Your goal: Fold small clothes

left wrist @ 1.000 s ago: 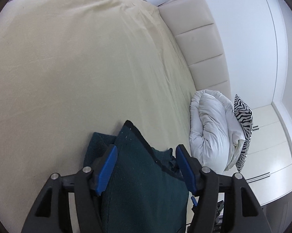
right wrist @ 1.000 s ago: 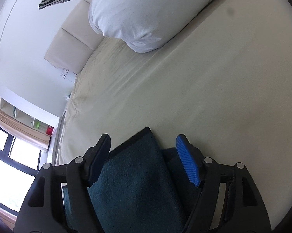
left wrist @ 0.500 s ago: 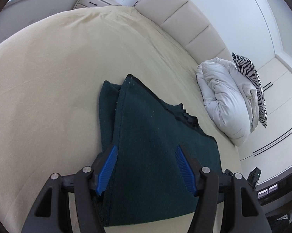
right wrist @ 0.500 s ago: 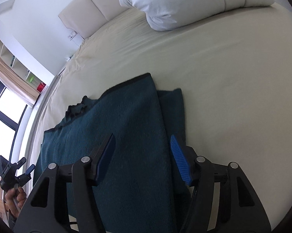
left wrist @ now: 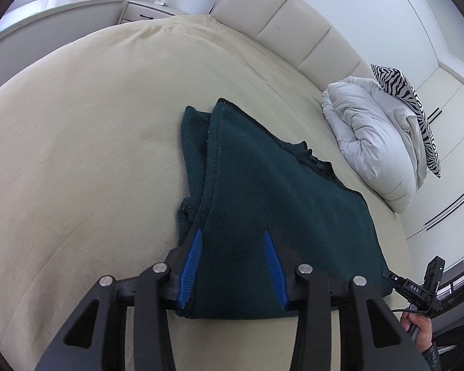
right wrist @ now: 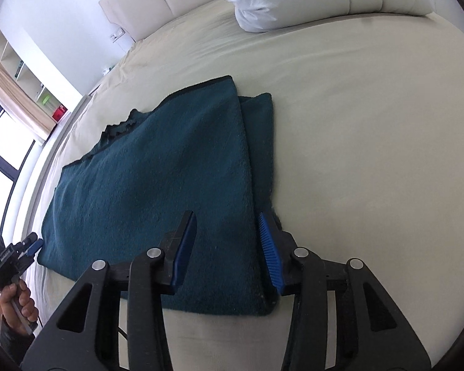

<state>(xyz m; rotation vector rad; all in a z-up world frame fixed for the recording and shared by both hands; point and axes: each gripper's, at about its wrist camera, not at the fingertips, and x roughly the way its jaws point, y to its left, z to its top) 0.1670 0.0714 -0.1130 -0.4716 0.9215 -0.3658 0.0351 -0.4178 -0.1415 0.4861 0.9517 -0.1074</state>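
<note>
The left gripper (left wrist: 232,266) points down at a slant, and its two blue fingers (left wrist: 190,264) are closing in. The right gripper (right wrist: 229,250) points down at a slant too, and its blue fingers (right wrist: 270,255) are also closing. A hand (right wrist: 18,304) holds the left gripper's handle. Another hand (left wrist: 420,329) holds the right one.

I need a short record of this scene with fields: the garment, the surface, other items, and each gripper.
garment: dark teal garment, folded, lying flat
surface: bed with beige sheet
other items: white duvet, zebra cushion, both by the headboard
left gripper: jaws closing, over the garment's near edge, pads not pressing
right gripper: jaws closing, over the near edge, pads not pressing
</note>
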